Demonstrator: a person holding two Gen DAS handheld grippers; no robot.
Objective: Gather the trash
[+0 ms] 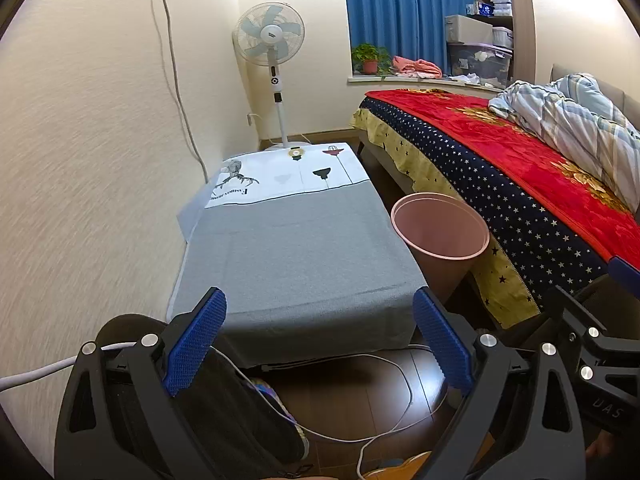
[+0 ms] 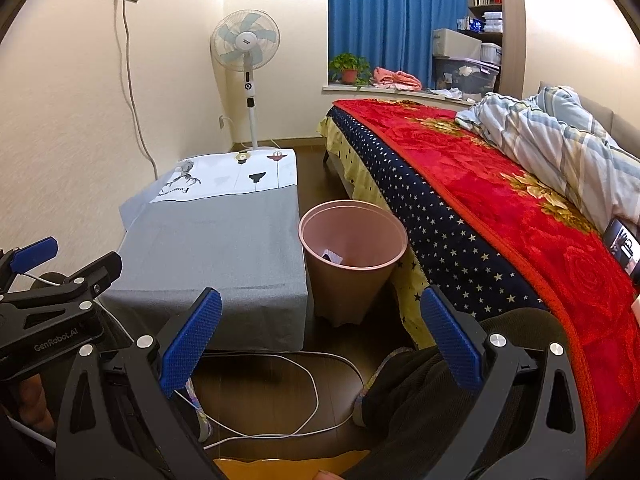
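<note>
Where the floor narrows between the low table and the bed stands a pink bin (image 2: 352,256), round, tapering toward its base, its rim wide and smooth. Inside it, near the bottom, lies a small pale scrap of trash (image 2: 333,257) with a dark mark on it; what it is cannot be told. The bin's side sits just beside the grey cloth (image 2: 208,248) draped over the table, and its far side is close to the starred bed cover (image 2: 452,236). White cable (image 2: 308,392) loops on the dark floor in front. Both the left gripper (image 1: 320,344) and the right gripper (image 2: 320,344) hang with fingers spread wide, grasping nothing.
</note>
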